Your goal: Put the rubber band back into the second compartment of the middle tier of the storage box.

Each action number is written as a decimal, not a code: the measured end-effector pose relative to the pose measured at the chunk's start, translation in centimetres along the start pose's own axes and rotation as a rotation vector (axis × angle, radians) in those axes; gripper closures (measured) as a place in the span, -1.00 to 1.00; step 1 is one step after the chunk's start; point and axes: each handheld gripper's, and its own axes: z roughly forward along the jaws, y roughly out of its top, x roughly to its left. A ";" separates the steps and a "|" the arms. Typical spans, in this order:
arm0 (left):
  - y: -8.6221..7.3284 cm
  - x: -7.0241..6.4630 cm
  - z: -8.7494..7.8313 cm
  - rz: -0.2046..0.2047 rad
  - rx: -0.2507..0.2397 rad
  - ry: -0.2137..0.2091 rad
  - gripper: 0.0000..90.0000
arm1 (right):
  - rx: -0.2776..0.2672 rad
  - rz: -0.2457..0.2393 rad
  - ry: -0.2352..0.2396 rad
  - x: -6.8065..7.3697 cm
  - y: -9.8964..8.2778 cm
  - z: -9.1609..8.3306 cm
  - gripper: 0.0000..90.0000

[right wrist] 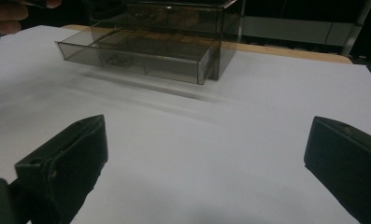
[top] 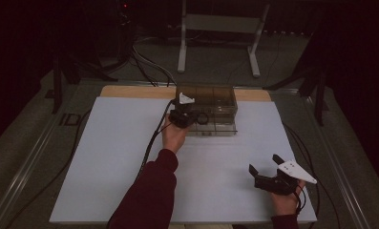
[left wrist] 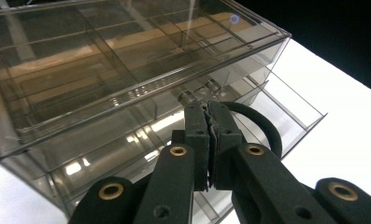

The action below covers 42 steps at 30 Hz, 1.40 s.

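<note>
In the left gripper view, the left gripper (left wrist: 210, 116) is seen pressed together at the front of the clear drawer box (left wrist: 127, 79), beside a black loop (left wrist: 262, 126); what is pinched cannot be told. In the right gripper view, a drawer (right wrist: 141, 56) is shown pulled out, its long axis running across the desk (right wrist: 230, 140). The right gripper (top: 266, 164) is held spread, well apart. No writing can be read.

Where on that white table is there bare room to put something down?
The white board is bare left of the sleeve, and between the drawer box and the right gripper. It is crowded at the far middle, where the left gripper, jaws shut, sits at the box's pulled-out drawer.
</note>
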 end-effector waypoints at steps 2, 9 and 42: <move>-0.1 -0.1 0.2 0.002 0.002 -0.002 0.98 | 0.000 0.000 0.000 0.0 0.0 0.0 -1.00; -0.4 -0.3 1.0 -0.001 0.020 -0.006 0.98 | 0.001 0.001 0.001 0.0 0.0 0.0 -1.00; -1.2 -1.5 4.1 -0.034 0.090 0.030 0.97 | 0.005 -0.004 0.009 0.2 0.0 0.1 -1.00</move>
